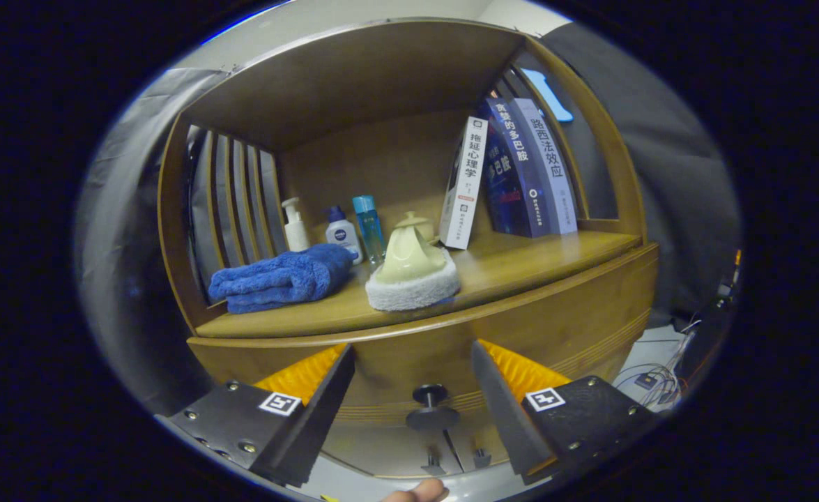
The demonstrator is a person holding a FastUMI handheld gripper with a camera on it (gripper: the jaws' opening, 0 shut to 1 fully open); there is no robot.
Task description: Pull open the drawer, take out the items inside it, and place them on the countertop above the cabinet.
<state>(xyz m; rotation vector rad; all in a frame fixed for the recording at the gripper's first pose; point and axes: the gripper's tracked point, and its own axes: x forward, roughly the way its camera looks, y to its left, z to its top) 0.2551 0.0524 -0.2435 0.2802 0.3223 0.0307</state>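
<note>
Countertop: the wooden countertop [521, 261] is sitting above the cabinet [576, 314], inside an open shelf bay with slatted sides.
Room: grey booth cloth is hanging behind; cables [653, 380] are lying on the floor at 4 o'clock.
Counts: three books [514, 174] are leaning at 1 o'clock; three bottles [339, 233] are standing at 11 o'clock; one blue towel [280, 279]; one pale-green scrubber [412, 272] with a white pad.
Drawer: the drawer [395, 369] is sitting closed, its black knob [430, 408] lying between the fingers.
Gripper: the gripper [412, 369] is hanging wide apart, gripping nothing, its fingers flanking the knob without touching.
</note>
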